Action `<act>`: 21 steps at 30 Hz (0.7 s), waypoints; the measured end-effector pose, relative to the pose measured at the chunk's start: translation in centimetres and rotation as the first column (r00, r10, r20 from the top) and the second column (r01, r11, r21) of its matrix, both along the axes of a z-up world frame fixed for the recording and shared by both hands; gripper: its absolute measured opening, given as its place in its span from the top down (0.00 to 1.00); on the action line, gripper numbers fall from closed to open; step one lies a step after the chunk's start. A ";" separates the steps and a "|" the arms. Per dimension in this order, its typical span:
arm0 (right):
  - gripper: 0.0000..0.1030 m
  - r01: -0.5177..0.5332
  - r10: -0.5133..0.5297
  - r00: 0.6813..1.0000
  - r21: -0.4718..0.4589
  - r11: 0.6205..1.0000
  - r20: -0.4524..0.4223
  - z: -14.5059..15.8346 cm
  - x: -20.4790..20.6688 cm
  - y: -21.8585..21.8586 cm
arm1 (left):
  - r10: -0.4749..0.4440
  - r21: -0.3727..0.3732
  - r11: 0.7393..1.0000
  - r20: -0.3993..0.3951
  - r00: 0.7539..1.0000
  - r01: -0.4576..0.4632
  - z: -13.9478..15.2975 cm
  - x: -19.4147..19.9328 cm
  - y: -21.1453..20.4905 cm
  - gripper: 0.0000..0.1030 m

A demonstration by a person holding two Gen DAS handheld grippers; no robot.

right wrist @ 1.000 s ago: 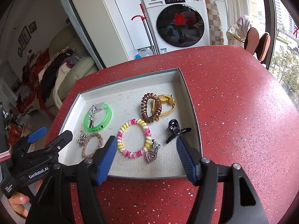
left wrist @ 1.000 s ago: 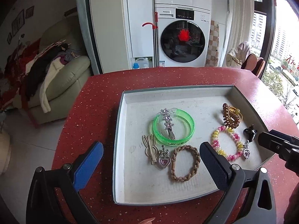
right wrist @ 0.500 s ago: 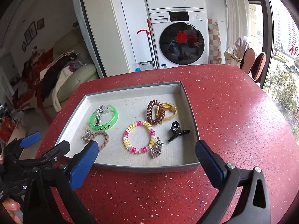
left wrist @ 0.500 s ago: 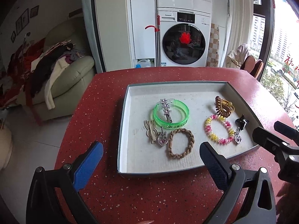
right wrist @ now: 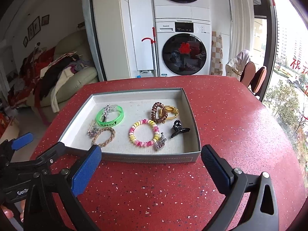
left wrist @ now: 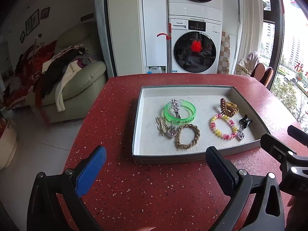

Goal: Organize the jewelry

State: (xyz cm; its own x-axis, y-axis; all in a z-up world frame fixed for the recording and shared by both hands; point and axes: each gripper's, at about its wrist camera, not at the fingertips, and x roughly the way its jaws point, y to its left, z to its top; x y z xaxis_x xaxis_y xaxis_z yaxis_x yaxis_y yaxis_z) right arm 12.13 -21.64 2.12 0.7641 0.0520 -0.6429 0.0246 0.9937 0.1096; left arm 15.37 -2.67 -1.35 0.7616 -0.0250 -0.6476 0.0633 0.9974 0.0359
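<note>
Hovering over the red table (right wrist: 231,127), both grippers hung empty on the near side of the jewelry tray (right wrist: 150,158).
The left gripper (left wrist: 156,163) had its jaws spread wide with nothing between them, and the right gripper (right wrist: 151,161), whose jaws had just been opening, stood equally wide and held nothing. Inside the tray lay a green bangle (right wrist: 110,116) with a star clip (right wrist: 105,109) across it at the far left, a braided band (right wrist: 105,137) nearer, a pink-and-yellow bead bracelet (right wrist: 143,132) in the middle, a brown coil tie (right wrist: 158,112) beyond it, and a black claw clip (right wrist: 179,129) to the right.
</note>
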 end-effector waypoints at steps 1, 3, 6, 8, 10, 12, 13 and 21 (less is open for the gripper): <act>0.00 0.002 -0.002 1.000 -0.003 1.000 0.001 0.1 -0.2 0.0 | 0.002 -0.002 1.000 0.003 1.000 -0.002 0.1 -0.2 0.1 0.00; 0.00 0.006 -0.006 1.000 -0.009 1.000 0.006 0.2 -0.5 0.0 | 0.002 -0.002 1.000 0.005 1.000 -0.002 0.2 -0.5 0.2 0.00; 0.00 0.011 -0.011 1.000 -0.020 1.000 0.010 0.4 -0.8 0.0 | 0.005 -0.004 1.000 0.004 1.000 -0.005 0.3 -0.8 0.3 0.00; 0.00 0.015 -0.015 1.000 -0.025 1.000 0.013 0.5 -0.9 0.0 | 0.004 -0.002 1.000 0.004 1.000 -0.004 0.4 -0.9 0.3 0.00; 0.00 0.020 -0.020 1.000 -0.025 0.999 0.016 0.7 -1.1 -0.1 | 0.007 0.002 1.000 0.007 1.000 -0.007 0.5 -1.1 0.2 0.00; 0.00 0.023 -0.023 1.000 -0.023 0.999 0.018 0.7 -1.2 -0.2 | 0.007 0.003 1.000 0.007 1.000 -0.007 0.5 -1.1 0.2 0.00; 0.00 0.025 -0.025 1.000 -0.023 0.999 0.017 0.7 -1.2 -0.2 | 0.007 0.002 1.000 0.007 1.000 -0.007 0.5 -1.1 0.2 0.00; 0.00 0.030 -0.029 0.999 -0.025 0.999 0.020 0.8 -1.4 -0.3 | 0.011 0.008 1.000 0.010 1.000 -0.011 0.8 -1.4 0.1 0.00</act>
State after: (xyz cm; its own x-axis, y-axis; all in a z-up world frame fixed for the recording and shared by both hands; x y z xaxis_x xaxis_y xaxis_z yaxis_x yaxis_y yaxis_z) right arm 10.78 -21.94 2.96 0.7776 0.0131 -0.6287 0.0519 0.9950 0.0849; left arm 13.96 -2.53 -0.60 0.7679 -0.0114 -0.6404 0.0518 0.9977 0.0444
